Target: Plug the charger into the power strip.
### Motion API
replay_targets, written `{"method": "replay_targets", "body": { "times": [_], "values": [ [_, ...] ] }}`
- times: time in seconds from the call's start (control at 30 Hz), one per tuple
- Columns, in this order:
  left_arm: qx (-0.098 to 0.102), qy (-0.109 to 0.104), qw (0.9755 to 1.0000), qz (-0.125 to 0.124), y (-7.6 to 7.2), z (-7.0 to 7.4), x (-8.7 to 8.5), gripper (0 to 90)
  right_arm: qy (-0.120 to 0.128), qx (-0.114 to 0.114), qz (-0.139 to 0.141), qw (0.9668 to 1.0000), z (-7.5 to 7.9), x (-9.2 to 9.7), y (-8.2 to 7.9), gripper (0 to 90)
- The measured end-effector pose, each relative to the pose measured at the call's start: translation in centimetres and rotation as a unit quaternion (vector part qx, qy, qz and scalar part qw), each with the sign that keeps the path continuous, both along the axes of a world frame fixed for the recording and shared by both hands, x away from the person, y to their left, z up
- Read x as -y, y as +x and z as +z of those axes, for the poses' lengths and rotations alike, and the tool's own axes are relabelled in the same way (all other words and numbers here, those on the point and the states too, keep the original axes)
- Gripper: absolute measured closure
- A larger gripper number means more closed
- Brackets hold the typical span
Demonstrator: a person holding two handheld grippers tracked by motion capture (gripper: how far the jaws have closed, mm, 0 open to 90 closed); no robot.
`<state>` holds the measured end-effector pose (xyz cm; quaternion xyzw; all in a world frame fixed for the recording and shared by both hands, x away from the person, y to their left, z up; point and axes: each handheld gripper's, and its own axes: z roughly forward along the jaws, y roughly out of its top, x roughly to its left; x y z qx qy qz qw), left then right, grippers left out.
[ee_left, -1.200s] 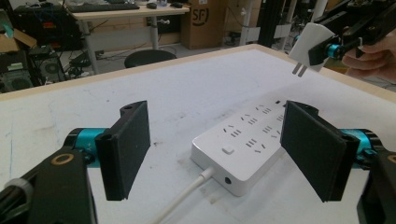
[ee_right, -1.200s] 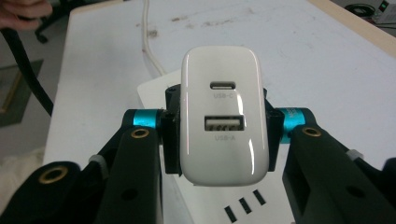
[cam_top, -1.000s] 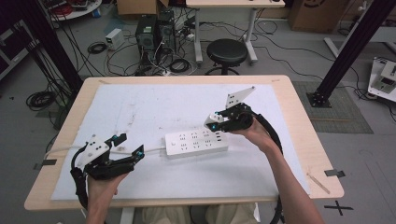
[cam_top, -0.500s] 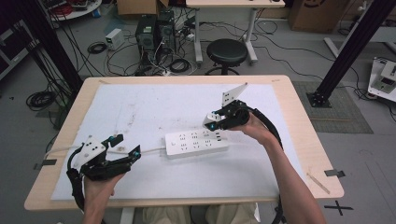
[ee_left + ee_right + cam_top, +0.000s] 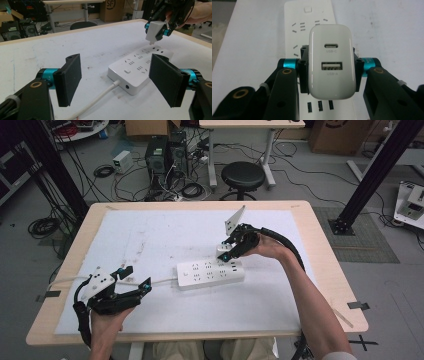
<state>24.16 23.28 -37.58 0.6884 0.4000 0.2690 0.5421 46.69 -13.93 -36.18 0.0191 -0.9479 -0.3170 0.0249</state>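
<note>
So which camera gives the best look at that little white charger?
The right gripper view: the charger is close up, both USB ports readable, clamped between the jaws. The left gripper view shows it farther off, prongs down above the power strip. In the high view it is tiny.

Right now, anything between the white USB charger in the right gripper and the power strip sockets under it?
Nothing visible. The white USB charger block, clamped in the right gripper, hangs prongs-down just above the white rectangular power strip; the sockets below it are bare.

You're working in a lab: black desktop computer towers (image 5: 167,155) sit on the grey floor (image 5: 300,175) among tangled black cables (image 5: 42,226), black metal rig struts (image 5: 372,175) flank your pale wooden desk (image 5: 330,270).
</note>
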Motion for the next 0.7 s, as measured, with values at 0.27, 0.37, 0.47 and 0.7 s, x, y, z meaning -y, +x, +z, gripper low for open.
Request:
{"method": "replay_targets", "body": {
  "times": [0.27, 0.37, 0.47, 0.7],
  "values": [
    [-0.005, 0.000, 1.0000, 0.004, -0.1, -0.3, -0.2, 26.6, -0.012, 0.000, 0.024, 0.9996, -0.9, -0.6, 0.0, 63.2],
    [-0.007, 0.001, 1.0000, 0.005, -0.2, -0.4, -0.2, 26.7, -0.014, -0.001, 0.026, 0.9996, -1.1, -0.7, 0.0, 63.2],
    [-0.008, 0.003, 0.9999, 0.007, -0.3, -0.5, -0.3, 26.6, -0.020, 0.006, 0.034, 0.9992, -1.6, -1.3, 0.0, 63.2],
    [-0.012, 0.001, 0.9999, 0.009, -0.4, -0.7, -0.5, 26.7, -0.025, 0.012, 0.032, 0.9991, -1.8, -1.1, 0.3, 63.2]
  ]
}}
